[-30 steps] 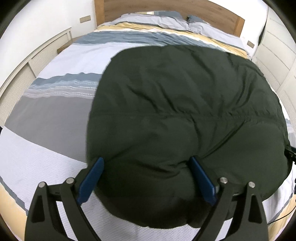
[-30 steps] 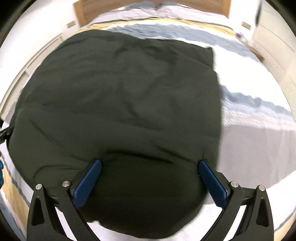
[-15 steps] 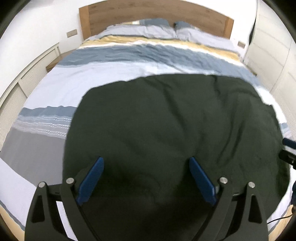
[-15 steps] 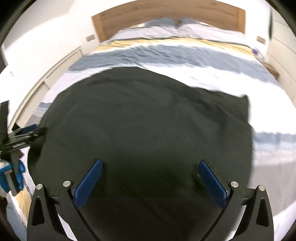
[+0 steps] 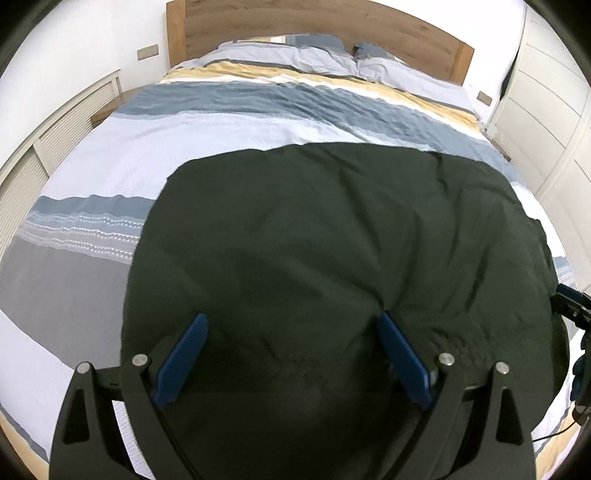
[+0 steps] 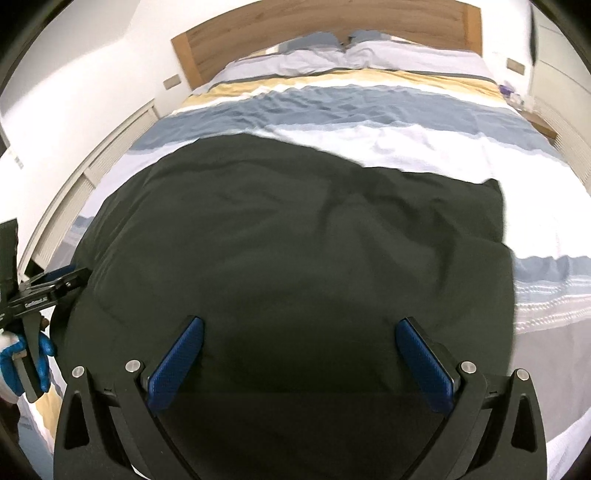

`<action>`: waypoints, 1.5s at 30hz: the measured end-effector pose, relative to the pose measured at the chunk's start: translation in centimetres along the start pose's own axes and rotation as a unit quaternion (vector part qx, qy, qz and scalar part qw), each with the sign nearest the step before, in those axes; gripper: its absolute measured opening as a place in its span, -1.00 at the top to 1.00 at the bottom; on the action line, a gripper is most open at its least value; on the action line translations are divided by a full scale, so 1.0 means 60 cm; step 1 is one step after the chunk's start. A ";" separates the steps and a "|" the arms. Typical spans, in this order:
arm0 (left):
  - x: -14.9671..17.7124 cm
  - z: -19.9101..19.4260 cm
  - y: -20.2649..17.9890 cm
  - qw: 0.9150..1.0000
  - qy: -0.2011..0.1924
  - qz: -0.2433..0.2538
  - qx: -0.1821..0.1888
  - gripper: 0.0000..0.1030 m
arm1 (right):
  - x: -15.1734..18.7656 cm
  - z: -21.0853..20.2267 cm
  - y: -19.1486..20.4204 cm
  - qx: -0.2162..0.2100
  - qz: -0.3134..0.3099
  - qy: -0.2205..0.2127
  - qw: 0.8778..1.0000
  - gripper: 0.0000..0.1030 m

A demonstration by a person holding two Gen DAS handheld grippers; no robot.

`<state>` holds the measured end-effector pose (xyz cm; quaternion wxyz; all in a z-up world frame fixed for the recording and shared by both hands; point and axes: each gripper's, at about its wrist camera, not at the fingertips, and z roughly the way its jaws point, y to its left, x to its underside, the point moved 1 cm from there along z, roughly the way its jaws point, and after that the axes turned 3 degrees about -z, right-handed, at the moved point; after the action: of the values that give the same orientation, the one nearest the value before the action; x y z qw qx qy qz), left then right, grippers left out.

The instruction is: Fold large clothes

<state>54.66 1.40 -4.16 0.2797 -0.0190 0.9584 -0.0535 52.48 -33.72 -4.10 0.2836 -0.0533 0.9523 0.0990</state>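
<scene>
A large dark green garment (image 5: 332, 236) lies spread on the striped bed, rumpled, its far edge reaching the middle of the bed. My left gripper (image 5: 291, 321) hovers open over the garment's near left part, nothing between its blue pads (image 5: 184, 350). My right gripper (image 6: 299, 323) hangs open above the near right part of the garment (image 6: 288, 236), its pads (image 6: 424, 365) wide apart. The garment's near edge is hidden under both grippers. The left gripper (image 6: 48, 288) shows at the right wrist view's left edge, held by a blue-gloved hand (image 6: 22, 362).
The bed cover (image 5: 110, 166) has blue, white, grey and yellow stripes. Pillows (image 5: 288, 55) lie against a wooden headboard (image 5: 295, 18). White cabinets (image 5: 546, 103) stand to the right and a low white panel (image 5: 44, 140) runs along the left wall.
Both cameras have risen and pulled back from the garment, so more bed and the headboard show. The garment has dropped lower in view and lies flatter. Both grippers stay open.
</scene>
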 end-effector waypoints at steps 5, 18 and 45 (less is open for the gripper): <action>0.000 -0.027 0.020 1.000 -0.007 -0.006 0.002 -0.83 | 0.013 -0.027 -0.045 0.016 0.026 -0.008 0.999 -0.98; -0.016 -0.015 0.186 0.992 0.041 -0.099 0.067 -0.83 | 0.021 -0.009 -0.240 -0.048 0.177 0.019 0.983 -0.99; 0.122 0.152 0.214 0.896 0.171 -0.242 0.330 -1.00 | 0.146 0.141 -0.254 -0.305 0.258 0.095 0.912 -0.99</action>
<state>53.31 12.83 -17.18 0.0801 -0.1471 0.8846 -0.4352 52.04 -47.13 -18.28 0.1261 0.1010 0.8787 0.4493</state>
